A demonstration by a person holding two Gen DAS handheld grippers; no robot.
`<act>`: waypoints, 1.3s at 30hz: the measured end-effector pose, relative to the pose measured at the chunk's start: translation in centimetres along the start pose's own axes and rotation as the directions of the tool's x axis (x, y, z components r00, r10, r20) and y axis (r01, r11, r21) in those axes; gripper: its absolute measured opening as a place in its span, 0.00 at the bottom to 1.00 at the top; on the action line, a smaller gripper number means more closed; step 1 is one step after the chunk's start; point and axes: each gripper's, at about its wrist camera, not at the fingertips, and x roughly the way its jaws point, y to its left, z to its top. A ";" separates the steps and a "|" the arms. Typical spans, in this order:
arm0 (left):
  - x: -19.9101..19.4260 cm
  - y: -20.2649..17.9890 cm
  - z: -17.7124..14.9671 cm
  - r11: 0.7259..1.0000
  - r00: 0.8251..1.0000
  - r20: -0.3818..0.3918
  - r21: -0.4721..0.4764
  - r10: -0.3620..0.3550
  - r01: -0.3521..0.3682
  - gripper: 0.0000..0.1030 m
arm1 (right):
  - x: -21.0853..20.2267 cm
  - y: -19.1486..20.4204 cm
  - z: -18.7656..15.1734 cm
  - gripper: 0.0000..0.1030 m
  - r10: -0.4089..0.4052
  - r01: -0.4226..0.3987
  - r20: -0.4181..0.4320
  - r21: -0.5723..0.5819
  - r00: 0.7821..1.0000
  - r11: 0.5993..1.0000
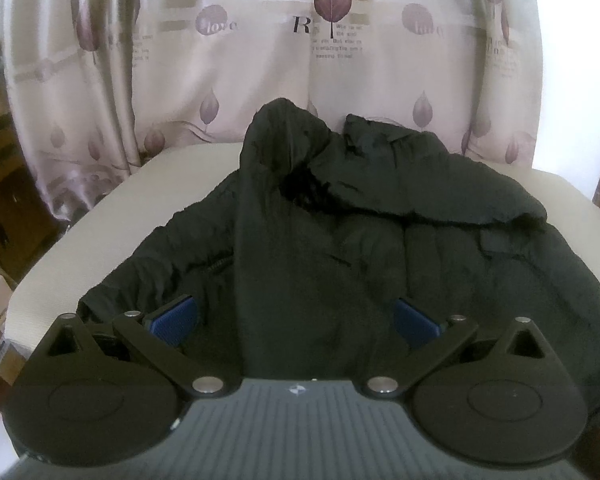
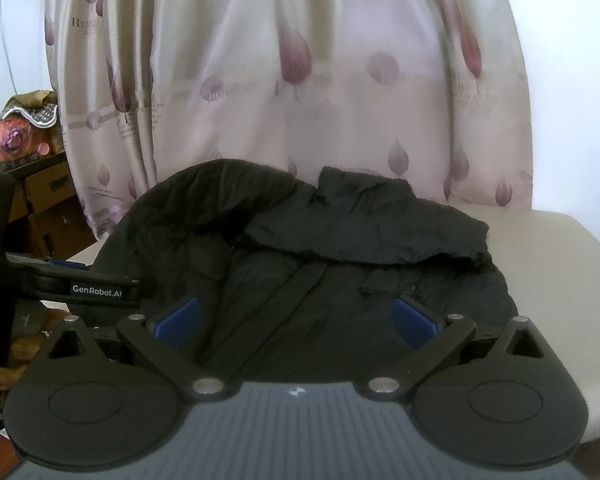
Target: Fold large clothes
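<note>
From where I sit, the black jacket [image 1: 340, 240] lies spread on the cream table [image 1: 80, 248], collar end toward the curtain [image 1: 260, 60], and its near hem is cut off under both gripper bodies. I can't make out the zip or front closure cleanly, since the fabric is dark and soft-focused; in the right view a flap [image 2: 380, 282] shows near the right pad, no more detail than that. One side of the jacket is folded over across the shoulders, bunching into a raised hump [image 1: 284, 132] at the far end. Left gripper [image 1: 296, 320] sits low over the jacket, blue pads [image 1: 176, 318] wide apart, nothing between them but cloth lying underneath; whether they touch it I can't tell. Right gripper [image 2: 296, 320] is the same, pads spread, holding nothing. At the left edge of the right view I catch the side of the left gripper, a "GenRobot.AI" label on it, with fingers of a hand [image 2: 4, 344] around its handle, mostly hidden. Behind the table hangs the leaf-print curtain; boxes [image 2: 48, 208] and a bag [image 2: 24, 128] stand off to the left, dim and blurred. The table's right edge [image 2: 560, 280] is bare and bright
</note>
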 end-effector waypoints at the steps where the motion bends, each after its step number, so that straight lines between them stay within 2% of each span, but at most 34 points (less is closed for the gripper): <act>1: 0.1 0.0 0.0 1.000 1.000 -0.004 0.000 0.001 -0.001 1.00 | 0.1 0.0 0.0 1.00 0.001 -0.001 -0.002 0.002 1.000 1.000; 14: 1.1 0.5 -0.4 1.000 1.000 -0.023 0.002 -0.012 0.012 1.00 | 0.8 0.2 -0.3 1.00 -0.001 0.001 -0.029 0.006 1.000 1.000; 20: 1.9 1.1 -0.6 0.999 0.998 -0.042 -0.006 -0.043 0.043 1.00 | 1.2 0.2 -0.4 1.00 -0.003 0.003 -0.043 -0.002 0.999 1.000; 26: 2.7 1.3 -0.5 0.998 0.997 -0.056 0.029 -0.061 0.062 0.79 | 2.0 0.4 -0.4 1.00 0.001 -0.001 -0.065 -0.005 0.998 1.000; 28: 2.9 1.6 -0.4 0.998 0.996 -0.067 0.019 -0.063 0.065 0.59 | 2.2 0.5 -0.5 1.00 0.001 -0.002 -0.070 -0.006 0.998 1.000; 33: 3.6 3.5 0.4 0.996 0.991 -0.108 -0.042 -0.084 0.080 0.31 | 2.6 0.5 -0.5 1.00 0.004 -0.004 -0.085 -0.004 0.996 1.000; 37: 3.4 6.3 2.3 0.996 0.996 -0.087 -0.084 -0.009 0.002 0.21 | 3.0 0.5 -0.4 1.00 -0.001 0.000 -0.094 -0.010 0.996 1.000; 39: 3.5 8.1 3.6 0.994 0.996 -0.068 -0.095 0.056 -0.063 0.21 | 3.1 0.6 -0.5 1.00 -0.003 0.001 -0.095 -0.014 0.995 1.000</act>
